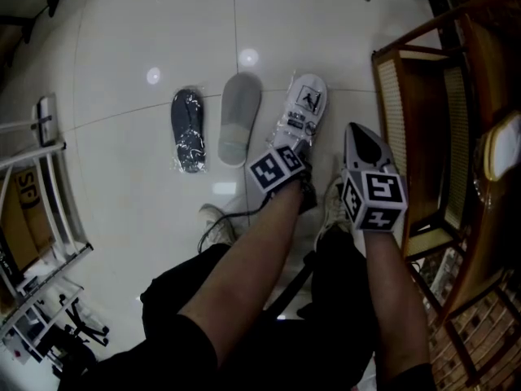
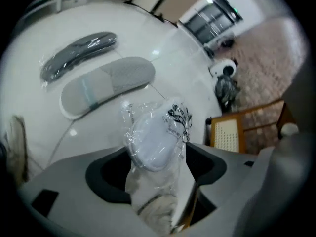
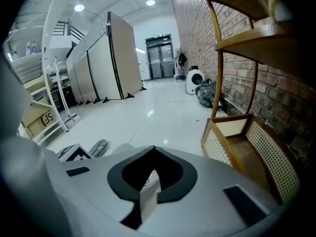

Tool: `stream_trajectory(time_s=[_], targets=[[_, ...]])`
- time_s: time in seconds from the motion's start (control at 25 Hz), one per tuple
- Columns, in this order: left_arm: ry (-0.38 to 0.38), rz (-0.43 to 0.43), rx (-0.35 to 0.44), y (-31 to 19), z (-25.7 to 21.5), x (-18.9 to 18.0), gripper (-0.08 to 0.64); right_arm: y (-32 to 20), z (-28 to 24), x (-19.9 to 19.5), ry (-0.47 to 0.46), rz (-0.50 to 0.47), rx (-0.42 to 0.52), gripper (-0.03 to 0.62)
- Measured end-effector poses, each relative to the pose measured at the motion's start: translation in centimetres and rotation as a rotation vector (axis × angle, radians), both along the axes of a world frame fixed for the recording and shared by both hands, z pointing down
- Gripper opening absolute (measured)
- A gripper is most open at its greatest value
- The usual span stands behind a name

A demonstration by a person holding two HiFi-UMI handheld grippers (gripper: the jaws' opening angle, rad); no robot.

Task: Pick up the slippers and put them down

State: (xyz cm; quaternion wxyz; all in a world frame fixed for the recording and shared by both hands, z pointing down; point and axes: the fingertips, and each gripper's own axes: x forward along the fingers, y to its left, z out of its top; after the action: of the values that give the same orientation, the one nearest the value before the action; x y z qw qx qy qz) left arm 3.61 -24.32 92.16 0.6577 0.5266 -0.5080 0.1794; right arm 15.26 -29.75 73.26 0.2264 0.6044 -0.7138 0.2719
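White plastic-wrapped slipper (image 2: pixel 153 137) rests on the glossy tile floor (image 1: pixel 146 31), mid-frame, between our left gripper's (image 2: pixel 155 169) spread jaws. Next we lower the dark grey slipper (image 1: pixel 364 147) that our right gripper (image 3: pixel 153 174) is pinching.

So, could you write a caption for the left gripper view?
Open left gripper around a plastic-wrapped white slipper; a light grey slipper and a wrapped dark slipper lie beyond.

Glossy white tiled floor (image 1: pixel 146 23), brick wall (image 3: pixel 195 38), wooden shelf (image 1: pixel 425 137)
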Motion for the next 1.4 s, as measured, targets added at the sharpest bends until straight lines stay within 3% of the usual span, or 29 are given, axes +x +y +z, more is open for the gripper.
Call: stream_trajectory(time_s=[0.08,0.2,0.32,0.36,0.52,0.6,0.84,1.0,1.12,1.2,1.32,1.4], targets=[[-0.058,0.139,-0.017,0.2,-0.4,0.4,0.342,0.0,0.0,-0.1,0.005,-0.010,-0.016,0.009],[-0.093,0.271,-0.012,0.6,-0.8,0.7,0.342,0.2,0.4,0.3,0.021,0.014,-0.042,0.009],[-0.328,0.458,-0.037,1.8,-0.2,-3.1,0.342,0.6,0.9,0.8,0.052,0.027,-0.091,0.009],[-0.359,0.492,-0.044,2.4,0.0,-3.7,0.342,0.7,1.0,0.8,0.056,0.027,-0.098,0.009],[-0.315,0.567,-0.067,5.8,0.0,-3.2,0.344,0.5,0.6,0.7,0.076,0.003,-0.096,0.009],[-0.287,0.615,-0.038,6.4,-0.6,-2.2,0.344,0.4,0.2,0.8,0.090,-0.002,-0.090,0.009],[-0.262,0.620,0.142,0.5,-5.7,-0.7,0.344,1.1,-1.2,1.1,0.125,0.001,-0.096,0.009],[-0.289,0.604,0.189,-3.1,-11.2,-1.8,0.344,-0.2,-5.5,2.3,0.106,0.052,-0.038,0.009],[-0.317,0.609,0.365,-8.5,-17.7,-2.0,0.344,-2.6,-11.4,2.6,0.098,0.080,0.057,0.009],[-0.265,0.602,0.447,-10.0,-22.8,-1.2,0.344,-3.2,-15.7,1.8,0.093,0.080,0.115,0.009],[-0.316,0.585,0.626,-12.2,-31.6,-2.4,0.344,-2.4,-22.3,1.0,0.131,0.053,0.201,0.009],[-0.306,0.587,0.730,-12.4,-37.0,-2.7,0.344,-1.5,-26.8,1.0,0.163,0.040,0.266,0.009]])
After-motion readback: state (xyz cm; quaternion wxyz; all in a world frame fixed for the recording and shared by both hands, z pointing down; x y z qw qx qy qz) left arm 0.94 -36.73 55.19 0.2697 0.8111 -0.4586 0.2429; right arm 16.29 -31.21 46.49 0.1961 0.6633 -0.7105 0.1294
